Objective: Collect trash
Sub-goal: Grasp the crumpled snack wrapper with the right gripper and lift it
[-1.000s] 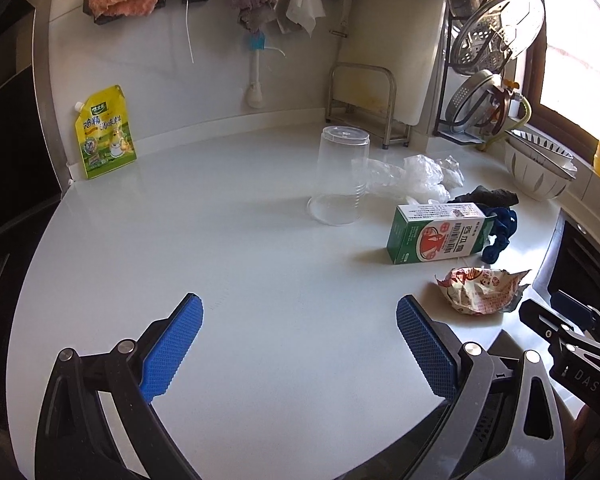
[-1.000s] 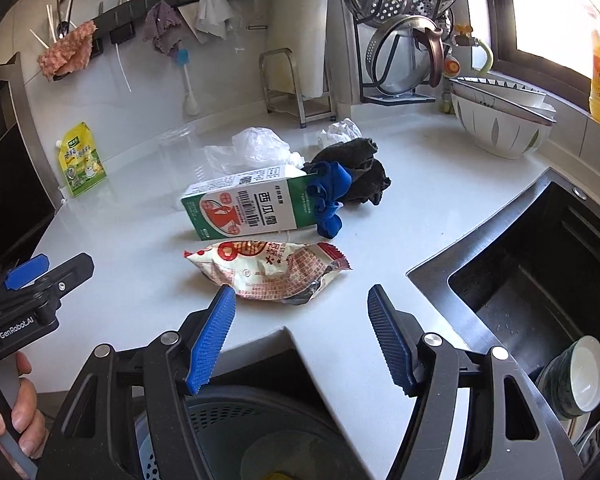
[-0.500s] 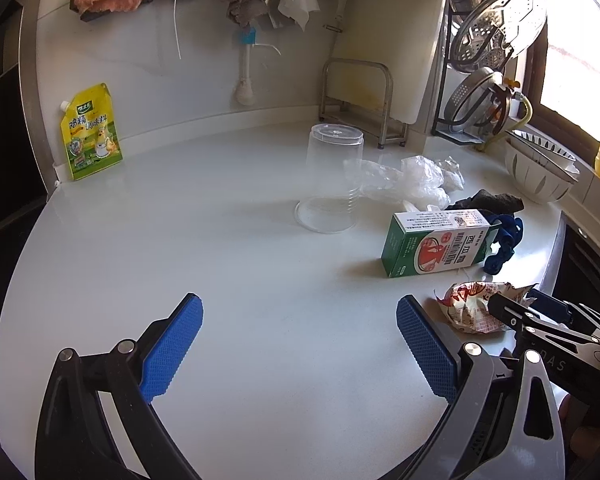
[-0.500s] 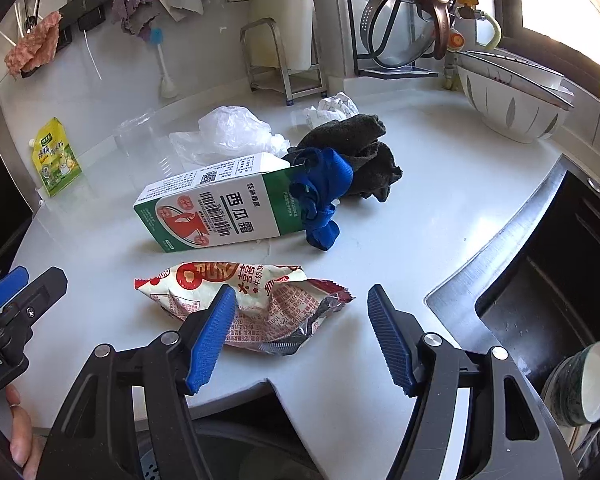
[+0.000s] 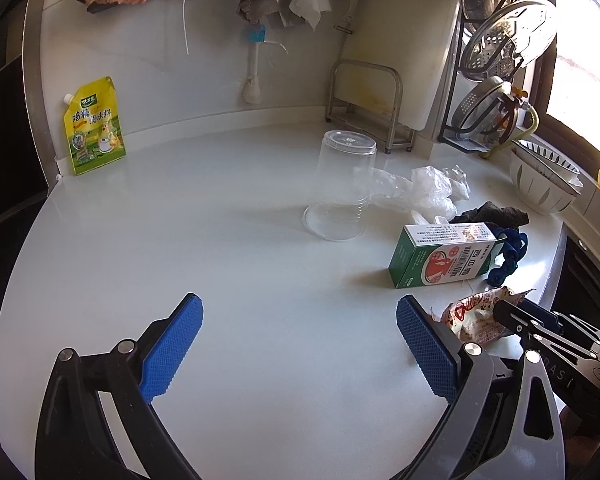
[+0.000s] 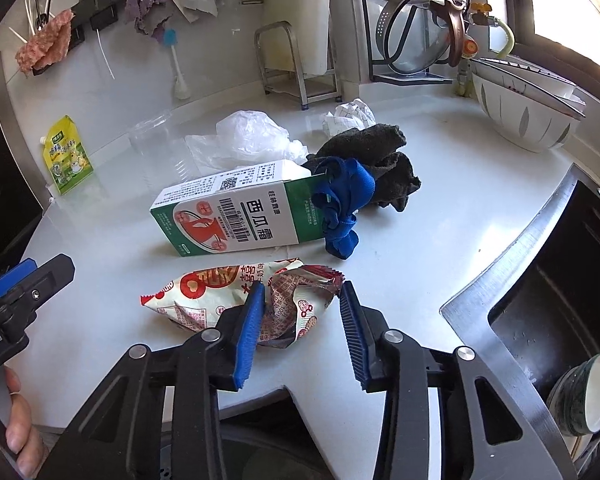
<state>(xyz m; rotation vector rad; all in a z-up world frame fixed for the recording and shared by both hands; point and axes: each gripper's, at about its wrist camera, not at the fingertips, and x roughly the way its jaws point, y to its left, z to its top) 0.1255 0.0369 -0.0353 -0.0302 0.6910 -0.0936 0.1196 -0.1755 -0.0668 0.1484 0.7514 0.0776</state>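
A crumpled red-and-white snack wrapper point(image 6: 228, 294) lies near the white counter's front edge; it also shows in the left wrist view point(image 5: 474, 316). My right gripper point(image 6: 302, 304) is open, its jaws standing on either side of the wrapper's right end. A green-and-white carton point(image 6: 228, 212) lies on its side behind the wrapper, also in the left wrist view point(image 5: 440, 258). A clear plastic bag point(image 6: 252, 136), a crumpled paper ball point(image 6: 350, 116) and an upturned clear cup point(image 5: 342, 184) are farther back. My left gripper point(image 5: 298, 340) is open and empty over bare counter.
Dark and blue cloths point(image 6: 364, 176) lie at the carton's right end. A sink point(image 6: 560, 304) with a bowl point(image 6: 588, 392) is at the right. A white bowl point(image 6: 524, 112) and pot rack point(image 6: 416, 28) stand behind. A yellow pouch point(image 5: 94, 128) leans on the wall. A bin opening point(image 6: 252, 456) lies below the right gripper.
My right gripper moved forward and down to the wrapper, and its jaws narrowed around the wrapper's right end. The left gripper stayed open and drifted slightly.
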